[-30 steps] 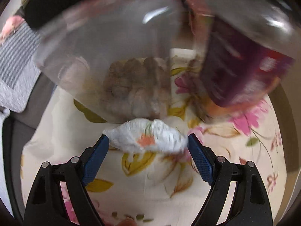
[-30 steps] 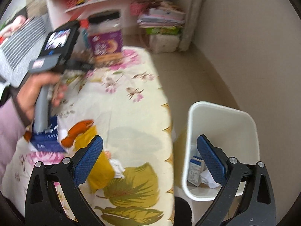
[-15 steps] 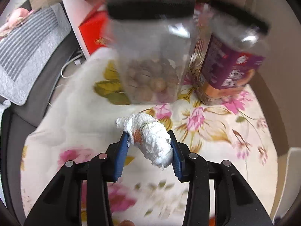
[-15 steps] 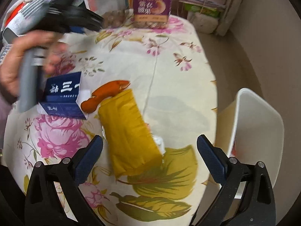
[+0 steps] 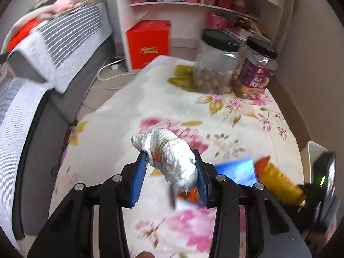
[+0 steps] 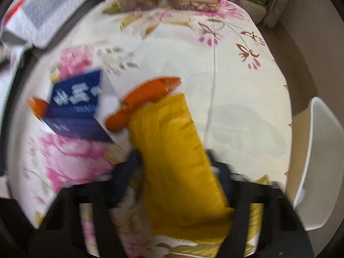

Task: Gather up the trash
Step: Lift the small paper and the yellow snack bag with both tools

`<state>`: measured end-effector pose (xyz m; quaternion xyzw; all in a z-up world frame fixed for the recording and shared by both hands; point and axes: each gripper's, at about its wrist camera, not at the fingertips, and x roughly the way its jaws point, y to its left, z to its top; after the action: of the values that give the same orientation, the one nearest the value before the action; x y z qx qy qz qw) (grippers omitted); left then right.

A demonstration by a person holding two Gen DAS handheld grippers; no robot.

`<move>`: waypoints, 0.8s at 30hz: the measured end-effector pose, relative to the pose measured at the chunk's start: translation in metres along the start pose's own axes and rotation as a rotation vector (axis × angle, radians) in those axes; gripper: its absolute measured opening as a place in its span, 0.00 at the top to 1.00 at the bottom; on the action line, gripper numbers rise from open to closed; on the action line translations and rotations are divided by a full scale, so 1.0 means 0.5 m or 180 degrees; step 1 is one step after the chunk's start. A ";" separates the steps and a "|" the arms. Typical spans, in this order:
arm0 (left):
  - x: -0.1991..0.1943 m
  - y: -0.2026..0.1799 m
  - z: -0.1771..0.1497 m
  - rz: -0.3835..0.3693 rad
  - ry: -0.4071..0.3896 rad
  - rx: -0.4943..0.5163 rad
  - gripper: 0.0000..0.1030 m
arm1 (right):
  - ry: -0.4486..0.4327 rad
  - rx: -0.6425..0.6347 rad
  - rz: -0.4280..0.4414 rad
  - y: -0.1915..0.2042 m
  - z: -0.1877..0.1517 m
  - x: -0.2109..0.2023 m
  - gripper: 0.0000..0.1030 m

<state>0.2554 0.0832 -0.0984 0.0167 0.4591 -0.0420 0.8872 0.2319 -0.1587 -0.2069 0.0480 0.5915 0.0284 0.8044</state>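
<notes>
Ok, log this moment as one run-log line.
left gripper: shut on tissue wad | right gripper: around yellow packet, closure unclear | bin: right

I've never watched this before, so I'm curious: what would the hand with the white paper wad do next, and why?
Probably carry it right, toward the white bin. The left gripper is shut on the crumpled tissue, lifted off the floral tablecloth, and the bin stands past the table's right edge.

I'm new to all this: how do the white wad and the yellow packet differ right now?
The white tissue wad is crumpled and rounded; the yellow packet is flat and long. The wad is pinched in the left gripper, lifted off the table; the packet lies on the flowered cloth between the right gripper's blurred fingers.
</notes>
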 end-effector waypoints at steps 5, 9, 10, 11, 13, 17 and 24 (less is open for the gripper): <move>-0.040 0.055 -0.055 0.0071 -0.0024 -0.0242 0.59 | -0.0367 0.0176 0.0500 0.011 0.009 -0.078 0.71; -0.052 0.080 -0.079 -0.0012 -0.0030 -0.0521 0.59 | -0.0659 0.0178 0.0830 0.022 0.011 -0.143 0.72; -0.056 0.084 -0.084 -0.0034 -0.0049 -0.0577 0.59 | -0.0730 0.0161 0.0971 0.030 0.010 -0.163 0.72; -0.060 0.087 -0.089 -0.0043 -0.0087 -0.0626 0.59 | -0.0788 0.0139 0.1023 0.040 0.008 -0.174 0.72; -0.064 0.089 -0.098 -0.0024 -0.0149 -0.0666 0.59 | -0.0947 0.0062 0.1057 0.060 0.005 -0.202 0.71; -0.075 0.087 -0.106 -0.0039 -0.0257 -0.0744 0.59 | -0.1234 -0.0132 0.0997 0.093 -0.010 -0.239 0.71; -0.110 0.067 -0.094 0.0109 -0.0580 -0.0749 0.59 | -0.1809 -0.0575 0.0576 0.149 -0.036 -0.288 0.71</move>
<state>0.1887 0.1231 -0.0808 -0.0835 0.3780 0.0259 0.9217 0.1726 -0.0984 -0.0674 0.0347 0.3314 0.1378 0.9327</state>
